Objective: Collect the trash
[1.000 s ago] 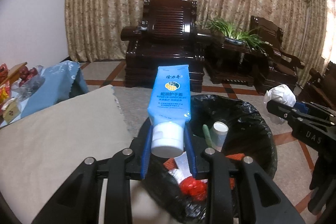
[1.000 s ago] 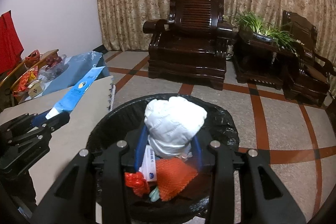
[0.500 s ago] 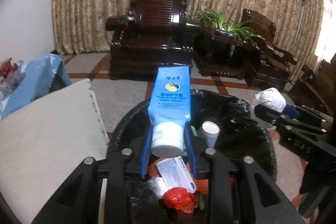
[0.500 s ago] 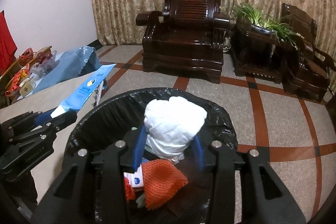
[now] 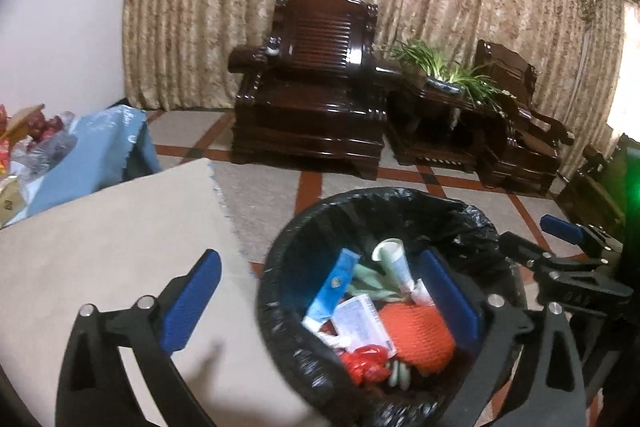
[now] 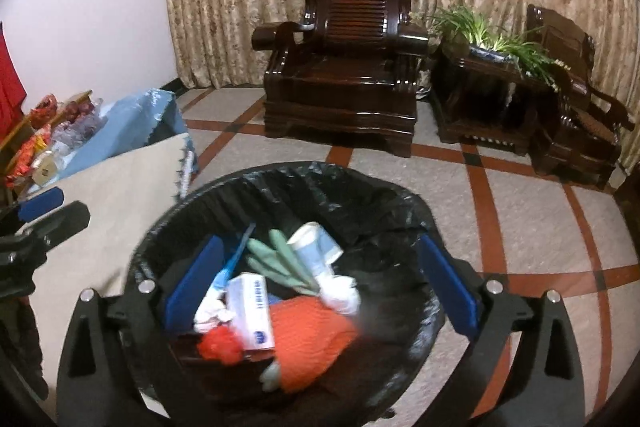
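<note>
A black-lined trash bin (image 5: 472, 215) (image 6: 360, 183) stands on the floor beside the table. My left gripper (image 5: 320, 303) is open and empty over the bin's left rim. My right gripper (image 6: 320, 287) is open and empty above the bin. Inside lie the blue tube (image 5: 332, 287) (image 6: 230, 267), a white tissue wad (image 6: 340, 291), an orange mesh (image 5: 416, 335) (image 6: 312, 335), a white box (image 5: 362, 319) (image 6: 252, 311), a red wrapper (image 5: 364, 363) (image 6: 220, 345) and a paper cup (image 5: 394, 263) (image 6: 316, 243).
A beige cloth-covered table (image 5: 100, 251) (image 6: 116, 195) sits left of the bin, with a blue cloth (image 5: 96, 147) and snack packets (image 6: 40, 143) at its far end. Dark wooden armchairs (image 5: 316, 83) and a plant stand (image 5: 448, 107) line the curtain.
Both grippers opened. The blue tube fell from the left gripper into the bin. The white tissue wad fell from the right gripper into the bin.
</note>
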Demonstrator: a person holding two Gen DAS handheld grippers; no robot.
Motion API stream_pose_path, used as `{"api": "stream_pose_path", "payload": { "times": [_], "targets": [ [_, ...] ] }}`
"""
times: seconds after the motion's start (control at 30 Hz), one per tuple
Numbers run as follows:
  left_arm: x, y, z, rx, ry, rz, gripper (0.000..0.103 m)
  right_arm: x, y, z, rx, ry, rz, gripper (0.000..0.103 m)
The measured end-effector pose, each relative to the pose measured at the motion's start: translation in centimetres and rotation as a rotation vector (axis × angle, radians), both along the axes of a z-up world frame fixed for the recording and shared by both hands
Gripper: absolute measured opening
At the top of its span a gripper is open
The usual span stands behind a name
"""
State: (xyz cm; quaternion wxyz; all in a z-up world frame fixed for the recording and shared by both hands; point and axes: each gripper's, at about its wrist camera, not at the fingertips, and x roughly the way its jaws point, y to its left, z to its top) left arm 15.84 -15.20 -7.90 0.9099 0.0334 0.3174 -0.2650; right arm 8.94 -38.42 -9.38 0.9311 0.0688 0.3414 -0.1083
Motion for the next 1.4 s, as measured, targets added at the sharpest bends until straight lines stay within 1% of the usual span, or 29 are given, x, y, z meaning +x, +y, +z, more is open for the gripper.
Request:
{"api": "stream_pose_path", "payload": {
  "times": [0.1,0.33,0.43,0.5,0.83,1.13,1.4],
  "targets": [
    [-0.8,2.2,0.7,0.012,0.006,0.052,0.097,-0.6,1.4,1.0,0.03,-0.003,0.018,0.098],
    [-2.8,7.3,1.8,0.011,0.026,0.197,0.097,-2.1,5.2,3.2,0.043,0.006,0.067,0.098],
    [-3.9,9.0,2.2,0.015,0.021,0.244,0.097,-2.9,6.7,4.1,0.049,0.0,0.088,0.098],
    [-4.6,9.8,2.4,0.031,0.017,0.266,0.097,-3.3,7.5,4.6,0.045,-0.001,0.1,0.098],
    [-8.4,12.5,5.2,0.067,-0.033,0.309,0.097,-5.1,11.4,8.1,0.013,-0.047,0.164,0.098],
    [-10.4,13.7,7.5,0.053,-0.057,0.319,0.097,-6.8,13.2,11.2,-0.029,-0.099,0.191,0.098],
    [-11.9,14.3,9.1,0.035,-0.095,0.325,0.097,-8.1,14.2,12.5,-0.046,-0.126,0.206,0.098]
  ]
}}
